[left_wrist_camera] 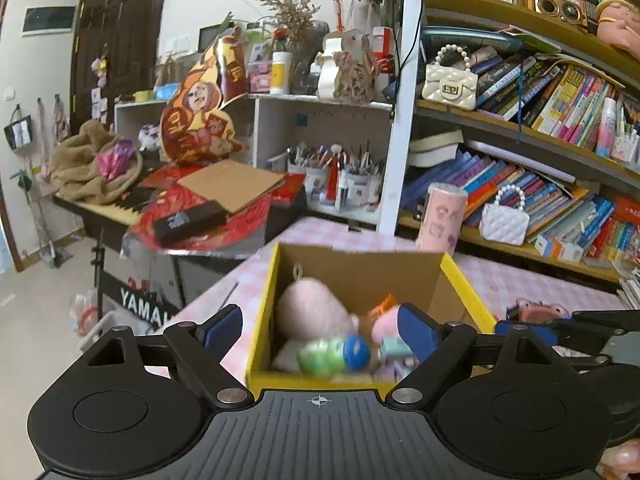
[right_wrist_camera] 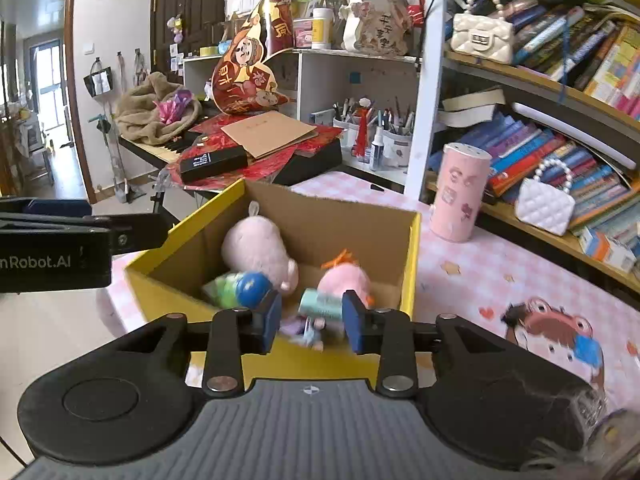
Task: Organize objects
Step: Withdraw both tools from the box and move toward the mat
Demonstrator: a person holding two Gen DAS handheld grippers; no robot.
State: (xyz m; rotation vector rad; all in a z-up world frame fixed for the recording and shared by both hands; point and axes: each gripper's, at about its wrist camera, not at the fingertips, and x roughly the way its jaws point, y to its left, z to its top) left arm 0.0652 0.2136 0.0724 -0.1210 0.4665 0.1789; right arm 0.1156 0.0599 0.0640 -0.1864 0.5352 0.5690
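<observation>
Cardboard, yellow outside and brown within, makes the open box (right_wrist_camera: pixel 412 256) that sits on the pink checked tablecloth (right_wrist_camera: pixel 500 276) just ahead of and below both grippers. Inside it, largest first: a pale pink plush toy (right_wrist_camera: pixel 256 248) lies ahead and a little left of the right gripper (right_wrist_camera: pixel 312 320), leaning against the far wall with its long axis running from the near right up to the far left and its loop end away from the gripper. A smaller pink plush with orange hair (right_wrist_camera: pixel 346 276) sits just ahead of the right finger, hair end pointing away. A green toy with a blue ball end (right_wrist_camera: pixel 250 286) lies crosswise by the left finger, the ball toward the right. A small teal piece (right_wrist_camera: pixel 322 304) lies straight ahead between the fingers, blurred. The right gripper stands narrowly parted with nothing pressed by its pads. The left gripper (left_wrist_camera: pixel 320 330) hovers over the near edge of the box, spread wide and empty. A pink canister (right_wrist_camera: pixel 460 196) stands upright beyond the box, to the right.
</observation>
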